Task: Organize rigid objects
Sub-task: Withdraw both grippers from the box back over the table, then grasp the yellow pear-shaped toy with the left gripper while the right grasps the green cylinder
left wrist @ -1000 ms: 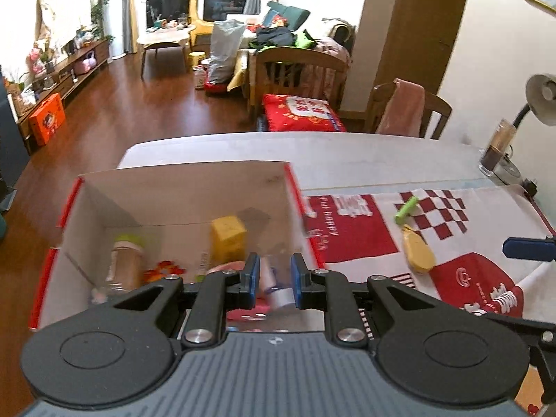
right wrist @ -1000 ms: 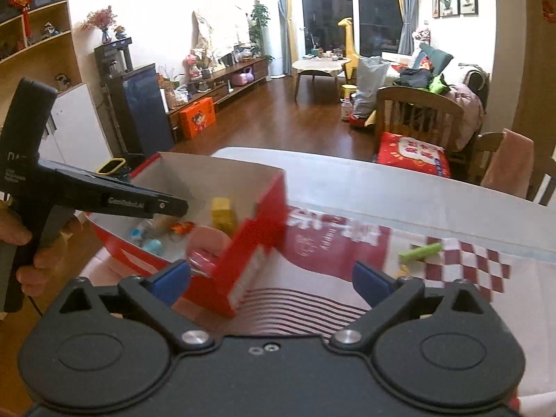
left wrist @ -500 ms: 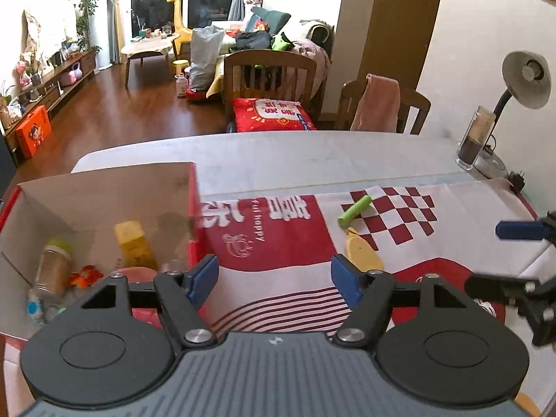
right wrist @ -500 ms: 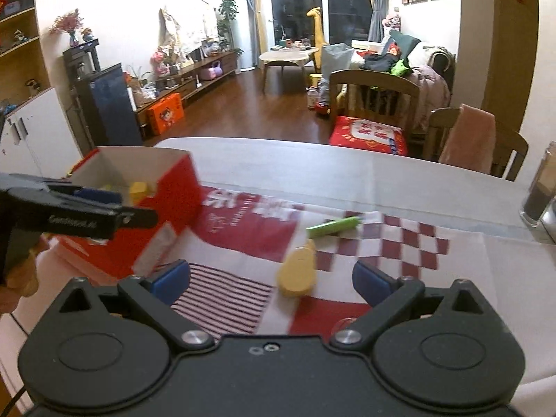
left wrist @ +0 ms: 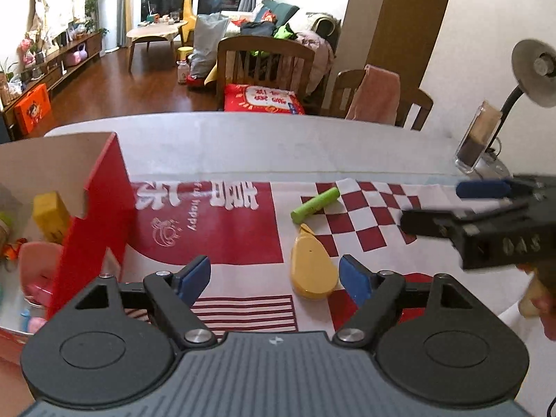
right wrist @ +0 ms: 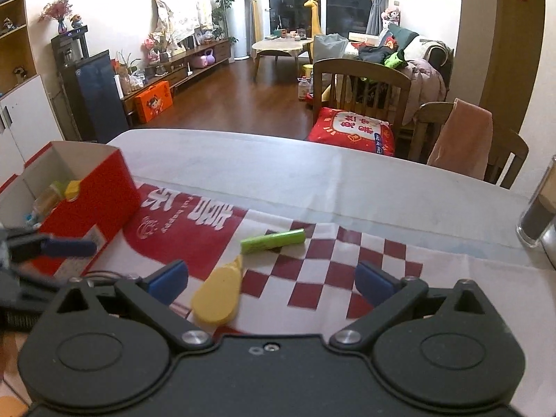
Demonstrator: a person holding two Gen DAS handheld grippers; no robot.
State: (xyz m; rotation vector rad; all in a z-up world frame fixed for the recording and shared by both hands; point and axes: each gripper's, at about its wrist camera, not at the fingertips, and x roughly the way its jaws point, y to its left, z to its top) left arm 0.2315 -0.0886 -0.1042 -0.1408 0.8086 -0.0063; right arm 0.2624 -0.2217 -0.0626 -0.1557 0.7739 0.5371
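Left gripper (left wrist: 276, 279), jaws now spread wide and empty after being nearly closed over the red box (left wrist: 93, 215), is hovering beside the yellow pear-shaped piece (left wrist: 312, 267) on the cloth (left wrist: 215, 239); the green cylinder (left wrist: 315, 205) is lying just beyond; right gripper (right wrist: 272, 281) is remaining spread, holding nothing

Matte black plastic left gripper (left wrist: 276, 278) with blue fingertip pads (left wrist: 194, 274), silver screws, round housings; identical black right gripper (right wrist: 271, 279); white "DAS" lettering.
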